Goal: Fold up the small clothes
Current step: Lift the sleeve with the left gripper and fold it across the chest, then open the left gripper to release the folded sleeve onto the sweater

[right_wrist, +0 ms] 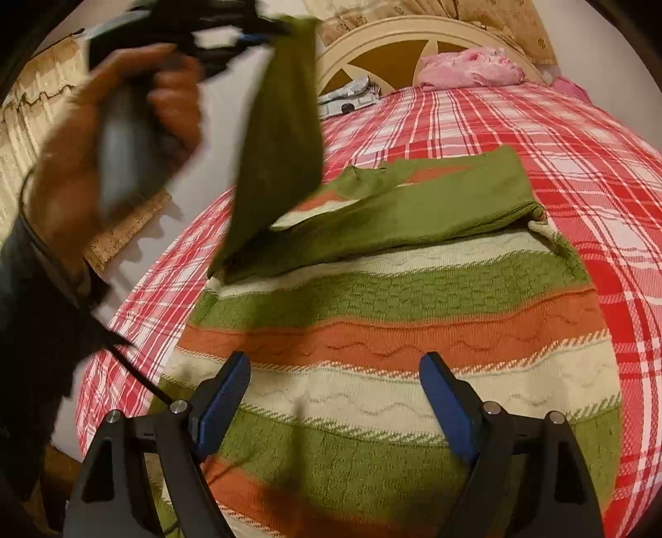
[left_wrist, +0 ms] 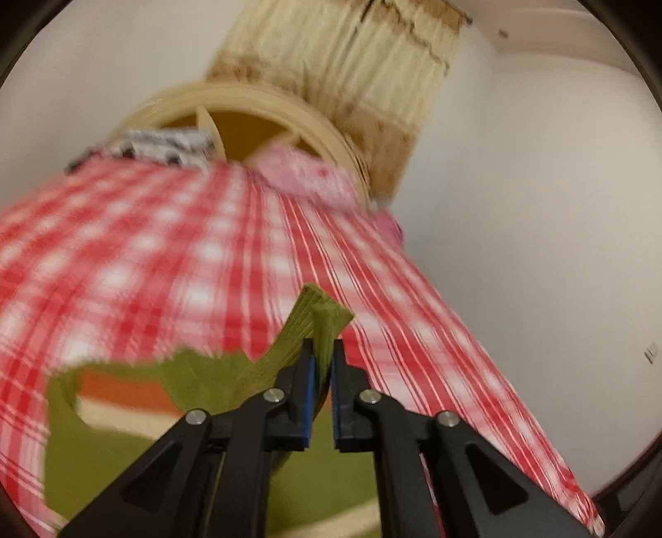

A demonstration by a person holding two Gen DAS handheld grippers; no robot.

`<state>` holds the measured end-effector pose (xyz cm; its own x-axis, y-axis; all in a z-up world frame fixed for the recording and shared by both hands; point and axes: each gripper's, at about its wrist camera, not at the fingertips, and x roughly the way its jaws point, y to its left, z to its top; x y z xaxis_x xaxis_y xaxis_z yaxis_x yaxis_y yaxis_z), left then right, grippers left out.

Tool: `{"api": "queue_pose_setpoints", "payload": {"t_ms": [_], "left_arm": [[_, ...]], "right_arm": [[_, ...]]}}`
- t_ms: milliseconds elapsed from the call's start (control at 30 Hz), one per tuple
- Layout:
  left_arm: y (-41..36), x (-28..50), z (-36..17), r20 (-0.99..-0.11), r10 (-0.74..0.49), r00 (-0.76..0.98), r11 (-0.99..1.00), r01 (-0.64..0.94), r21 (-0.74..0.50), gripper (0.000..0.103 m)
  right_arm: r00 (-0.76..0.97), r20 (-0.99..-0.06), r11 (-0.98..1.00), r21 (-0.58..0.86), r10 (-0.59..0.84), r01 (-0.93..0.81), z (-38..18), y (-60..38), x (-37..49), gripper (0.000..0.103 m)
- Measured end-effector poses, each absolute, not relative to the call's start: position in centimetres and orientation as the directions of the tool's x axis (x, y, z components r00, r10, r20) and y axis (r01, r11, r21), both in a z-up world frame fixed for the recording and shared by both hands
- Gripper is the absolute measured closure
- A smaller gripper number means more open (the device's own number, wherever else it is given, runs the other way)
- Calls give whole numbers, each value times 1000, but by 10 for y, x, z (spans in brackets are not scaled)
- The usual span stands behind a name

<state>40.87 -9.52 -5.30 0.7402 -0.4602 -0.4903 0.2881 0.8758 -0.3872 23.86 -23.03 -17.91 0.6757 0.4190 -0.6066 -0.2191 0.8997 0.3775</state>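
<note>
A striped knit sweater (right_wrist: pixel 393 323) in green, orange and cream lies flat on the bed. One green sleeve (right_wrist: pixel 434 194) is folded across its upper part. The other green sleeve (right_wrist: pixel 281 136) hangs lifted at the left, its cuff (left_wrist: pixel 325 306) pinched between the blue pads of my left gripper (left_wrist: pixel 322 343), which a hand (right_wrist: pixel 82 145) holds up. The left gripper (right_wrist: pixel 265 35) shows blurred at the top of the right wrist view. My right gripper (right_wrist: pixel 335 358) hovers open over the sweater's lower stripes, with nothing between its fingers.
A red and white plaid cover (right_wrist: pixel 558 136) spreads over the bed. At its head stands a cream headboard (right_wrist: pixel 384 37), with a pink cloth (right_wrist: pixel 471 66) and a grey patterned item (right_wrist: pixel 351 95) near it. Beige curtains (left_wrist: pixel 351 62) hang behind, against white walls.
</note>
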Motion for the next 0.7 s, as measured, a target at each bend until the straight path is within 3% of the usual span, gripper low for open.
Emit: {"api": "queue_pose_setpoints", "payload": {"t_ms": [67, 133, 167, 200, 267, 367, 533, 600, 700], "left_arm": [[-105, 404, -63, -530, -483, 697, 871, 318, -375, 87], [-106, 392, -64, -535, -501, 681, 864, 356, -356, 76], [-104, 384, -63, -530, -500, 685, 865, 368, -342, 57], [-100, 375, -59, -524, -495, 693, 869, 377, -321, 31], [-83, 358, -57, -501, -469, 727, 883, 376, -281, 15], [-48, 338, -67, -509, -357, 783, 933, 327, -151, 11], [21, 318, -119, -580, 32, 814, 975, 102, 196, 11], [46, 312, -135, -615, 88, 784, 975, 59, 215, 11], [80, 305, -152, -681, 73, 729, 992, 16, 123, 11]], "right_arm": [[668, -613, 900, 374, 422, -224, -186, -229, 237, 19], [667, -616, 901, 370, 419, -225, -194, -228, 235, 19], [680, -604, 904, 358, 415, -233, -195, -228, 232, 19], [682, -603, 905, 353, 413, -236, -195, -227, 230, 19], [679, -595, 898, 362, 429, -250, -195, -227, 230, 18], [679, -577, 883, 392, 454, -257, -195, -232, 229, 18], [655, -589, 877, 388, 473, -284, -188, -231, 228, 18], [679, -587, 893, 359, 441, -270, -174, -236, 227, 18], [691, -590, 903, 359, 417, -237, -156, -250, 238, 18]]}}
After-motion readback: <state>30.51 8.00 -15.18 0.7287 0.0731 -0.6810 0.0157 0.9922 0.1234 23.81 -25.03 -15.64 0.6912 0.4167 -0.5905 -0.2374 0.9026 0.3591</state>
